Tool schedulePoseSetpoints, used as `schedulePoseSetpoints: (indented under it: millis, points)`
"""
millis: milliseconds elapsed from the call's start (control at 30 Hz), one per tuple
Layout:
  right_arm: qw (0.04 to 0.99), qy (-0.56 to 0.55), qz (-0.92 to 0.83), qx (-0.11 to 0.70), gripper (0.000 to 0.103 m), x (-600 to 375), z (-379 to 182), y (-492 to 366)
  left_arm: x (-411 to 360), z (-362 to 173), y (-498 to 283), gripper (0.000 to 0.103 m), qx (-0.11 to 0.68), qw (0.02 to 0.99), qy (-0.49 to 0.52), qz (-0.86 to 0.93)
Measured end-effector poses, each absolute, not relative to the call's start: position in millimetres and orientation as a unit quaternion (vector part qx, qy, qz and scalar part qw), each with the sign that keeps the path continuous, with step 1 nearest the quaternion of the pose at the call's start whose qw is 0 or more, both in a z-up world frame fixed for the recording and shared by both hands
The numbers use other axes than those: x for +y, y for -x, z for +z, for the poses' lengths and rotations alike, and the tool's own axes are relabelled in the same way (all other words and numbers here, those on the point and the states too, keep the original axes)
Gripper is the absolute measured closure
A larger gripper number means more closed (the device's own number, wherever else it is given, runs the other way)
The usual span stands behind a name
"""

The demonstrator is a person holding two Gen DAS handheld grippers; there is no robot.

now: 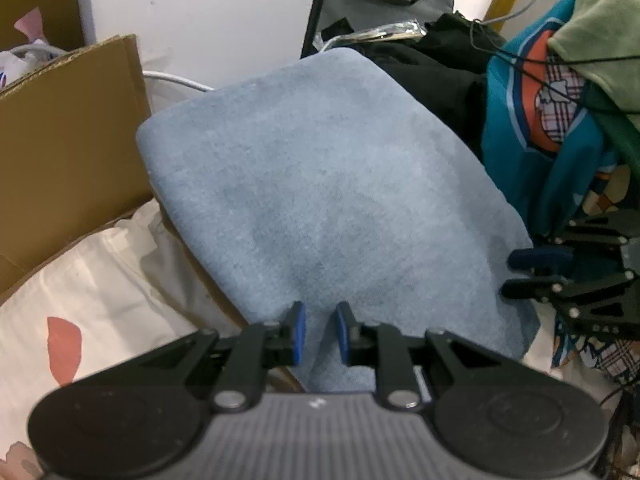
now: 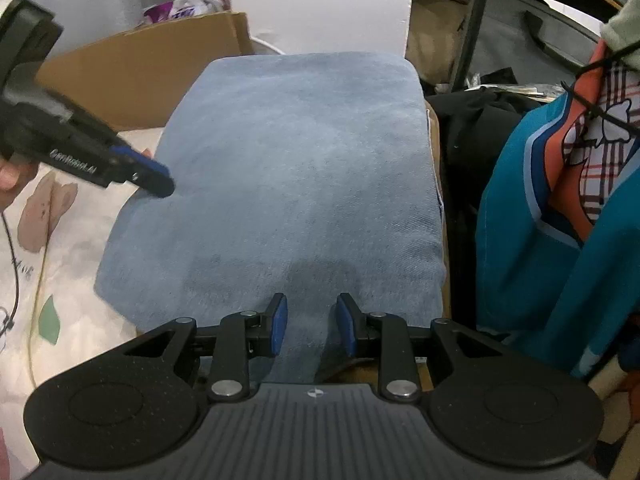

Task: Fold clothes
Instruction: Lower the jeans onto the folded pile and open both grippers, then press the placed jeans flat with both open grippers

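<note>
1. Your blue garment (image 2: 296, 184) already looks folded down to a chunky rounded rectangle, more than one layer thick going by the soft edges. It's lying flat in the middle of both views, partly on the floral bedsheet (image 2: 76, 256) and just beside the cardboard box (image 1: 68, 136) on its far-left side.

2. Your left gripper (image 1: 320, 330) sits at the near-left edge of the blue piece. The fingers are pinched in close with only a slim gap, and blue cloth shows in that gap, but I honestly can't tell whether they're grasping the hem or just hovering over it.

3. Your right gripper (image 2: 311, 324) is at the near-right edge, fingers noticeably further apart and released, with nothing pinched. The fabric just lies under them.

4. So my guess is this piece is either one fold from done or ready to be smoothed and set aside. Both grippers at the near edge would suit a last fold away from you.

5. Plenty left overall, though. The teal shirt (image 2: 532, 216) with the orange and plaid print, a green garment (image 1: 600, 20) and some black clothing (image 1: 436, 68) are heaped unfolded on the right.
</note>
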State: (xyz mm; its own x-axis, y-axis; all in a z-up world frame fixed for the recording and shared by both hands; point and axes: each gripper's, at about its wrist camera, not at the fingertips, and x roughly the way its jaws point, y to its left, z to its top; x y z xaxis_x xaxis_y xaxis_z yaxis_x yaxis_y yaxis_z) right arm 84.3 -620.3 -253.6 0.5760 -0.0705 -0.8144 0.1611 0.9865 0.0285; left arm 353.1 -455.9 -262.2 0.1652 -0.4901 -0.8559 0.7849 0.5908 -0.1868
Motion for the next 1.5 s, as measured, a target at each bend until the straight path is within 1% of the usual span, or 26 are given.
schedulePoseSetpoints:
  millis: [33,100,300,567,700,1000,1167,1267,1333,1367,1400,1433,1467,1500]
  points:
    - [0.887,-0.048,-0.065,0.455,0.069,-620.1,-250.0,-83.7,-454.1,-258.8,-355.7,0.092,0.488,0.748,-0.146,-0.425]
    - [0.890,-0.048,-0.067,0.449,0.069,-621.1,-241.9,-82.4,-450.0,-252.5,-360.7,0.094,0.490,0.749,-0.135,-0.426]
    - [0.900,-0.053,-0.077,0.425,0.068,-627.9,-228.8,-89.2,-446.1,-241.7,-371.4,0.094,0.480,0.759,-0.129,-0.420]
    - [0.906,-0.059,-0.096,0.409,0.068,-643.9,-236.1,-130.1,-464.6,-243.8,-385.9,0.093,0.463,0.767,-0.141,-0.421]
    - [0.905,-0.050,-0.093,0.412,0.068,-647.5,-243.2,-157.5,-466.6,-247.4,-397.8,0.100,0.466,0.774,-0.131,-0.408]
    - [0.908,-0.040,-0.096,0.407,0.067,-661.4,-251.3,-202.5,-475.3,-244.1,-418.0,0.100,0.450,0.798,-0.135,-0.378]
    - [0.907,-0.025,-0.111,0.406,0.067,-675.0,-251.7,-230.5,-471.0,-239.0,-425.6,0.099,0.457,0.800,-0.125,-0.369]
    - [0.907,-0.009,-0.114,0.405,0.064,-677.9,-249.9,-244.6,-470.1,-234.8,-426.0,0.095,0.458,0.798,-0.130,-0.370]
    - [0.907,0.002,-0.116,0.405,0.063,-678.7,-248.2,-253.1,-469.5,-230.8,-423.7,0.081,0.457,0.799,-0.132,-0.368]
    - [0.907,0.006,-0.117,0.404,0.063,-679.1,-247.3,-256.5,-469.0,-228.7,-422.5,0.076,0.456,0.800,-0.132,-0.366]
    - [0.907,0.008,-0.118,0.403,0.063,-679.6,-246.3,-259.8,-468.0,-226.5,-420.7,0.068,0.455,0.801,-0.133,-0.365]
    - [0.908,0.008,-0.119,0.402,0.063,-680.0,-244.6,-262.6,-466.6,-224.0,-418.5,0.062,0.455,0.802,-0.135,-0.362]
    - [0.908,0.007,-0.119,0.401,0.063,-680.0,-242.2,-264.4,-465.4,-221.8,-416.5,0.060,0.455,0.803,-0.136,-0.361]
    - [0.909,0.006,-0.119,0.400,0.063,-679.7,-239.5,-265.7,-463.7,-219.3,-414.4,0.054,0.456,0.802,-0.137,-0.360]
